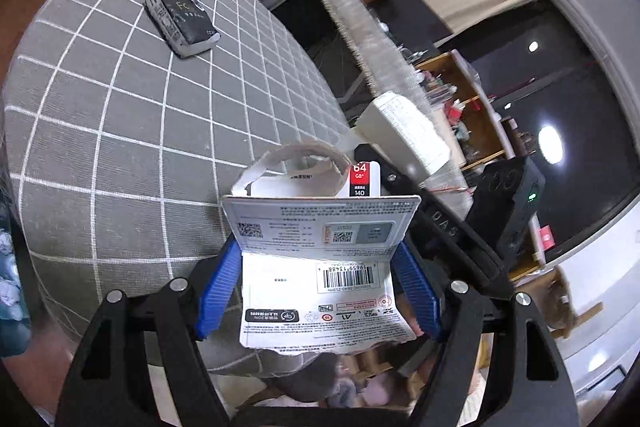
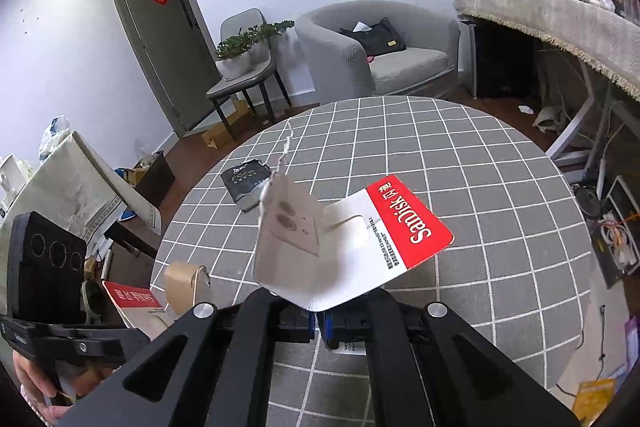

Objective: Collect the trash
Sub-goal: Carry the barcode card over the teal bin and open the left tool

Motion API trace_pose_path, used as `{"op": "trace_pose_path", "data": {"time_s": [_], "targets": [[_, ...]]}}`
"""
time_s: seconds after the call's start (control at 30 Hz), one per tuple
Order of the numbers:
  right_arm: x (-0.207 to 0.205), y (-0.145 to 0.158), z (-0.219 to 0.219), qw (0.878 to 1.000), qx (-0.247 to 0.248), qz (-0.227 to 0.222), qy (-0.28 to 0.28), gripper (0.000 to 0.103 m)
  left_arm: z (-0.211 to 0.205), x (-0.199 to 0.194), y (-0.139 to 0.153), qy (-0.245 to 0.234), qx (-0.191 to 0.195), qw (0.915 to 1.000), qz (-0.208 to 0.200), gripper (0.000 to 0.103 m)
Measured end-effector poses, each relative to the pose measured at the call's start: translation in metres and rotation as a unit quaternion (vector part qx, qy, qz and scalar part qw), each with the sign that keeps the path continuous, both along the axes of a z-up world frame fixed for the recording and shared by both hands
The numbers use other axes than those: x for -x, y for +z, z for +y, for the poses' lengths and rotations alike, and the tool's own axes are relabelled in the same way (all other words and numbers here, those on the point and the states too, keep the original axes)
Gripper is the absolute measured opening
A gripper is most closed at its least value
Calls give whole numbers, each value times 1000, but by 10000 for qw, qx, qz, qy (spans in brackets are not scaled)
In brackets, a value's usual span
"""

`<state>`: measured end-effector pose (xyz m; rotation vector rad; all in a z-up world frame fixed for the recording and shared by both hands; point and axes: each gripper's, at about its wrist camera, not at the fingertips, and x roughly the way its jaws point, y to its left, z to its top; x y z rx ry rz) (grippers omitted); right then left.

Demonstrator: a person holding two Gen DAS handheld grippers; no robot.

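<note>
Left gripper [image 1: 320, 287] lower centre, blue pads clamped on folded card packaging [image 1: 320, 227]; right gripper [image 2: 320, 323] bottom centre, jaws together on torn SanDisk card [image 2: 352, 247]; black pouch [image 1: 182, 21] upper left on checked table [image 1: 100, 147]

The left gripper [image 1: 320, 279] is held with its blue fingers [image 1: 218, 291] spread wide; a folded card package [image 1: 320, 247] is clamped between them, the pads pressed against its two side edges. The right gripper [image 2: 320, 323] is fully closed, and the lower edge of a torn red-and-white card [image 2: 352, 251] is pinched at its fingertips. A hand [image 2: 36, 383] is seen at the lower left of the right wrist view, wrapped around the left gripper's handle.
</note>
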<state>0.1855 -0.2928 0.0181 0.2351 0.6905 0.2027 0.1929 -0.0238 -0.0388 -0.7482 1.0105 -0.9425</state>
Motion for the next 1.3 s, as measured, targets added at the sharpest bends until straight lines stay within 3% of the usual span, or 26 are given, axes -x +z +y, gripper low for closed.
{"op": "trace_pose_path", "data": {"time_s": [0.03,0.07,0.13,0.17,0.2,0.23,0.27,0.33,0.4,0.5,0.9,1.13,1.3], "targets": [[1,0,1,10000,2,-11,-8,3,-5,1,-7,-2,117,9999,94,77],[2,1,2,10000,3,-19,-9,3,1,1,-10,132,-114,9998,114,77],[2,1,4,10000,20,-33,-21,3,-6,-1,-23,42,395,9986,358,77],[1,0,6,10000,33,-31,-22,3,-2,0,-22,74,265,9991,324,77],[2,0,7,10000,37,-29,-17,3,-5,3,-18,139,-128,9998,112,77],[3,0,10,10000,48,-29,-13,3,-9,5,-18,100,-156,9998,35,77],[3,0,12,10000,54,-29,-7,3,-3,5,-20,56,77,9998,151,77],[3,0,14,10000,72,-26,16,3,-7,2,-18,192,-67,9998,3,77],[3,0,20,9999,89,-34,38,3,7,5,-20,233,213,9995,97,77],[5,1,29,9999,94,-56,75,3,17,3,-18,321,341,9989,62,77],[11,12,86,9985,88,-313,440,3,85,18,9,724,560,9950,-387,77],[22,18,119,9965,202,-500,634,3,121,31,16,1048,353,9928,-458,77],[32,25,136,9943,247,-636,820,3,148,34,1,1304,-22,9910,-300,77]]}}
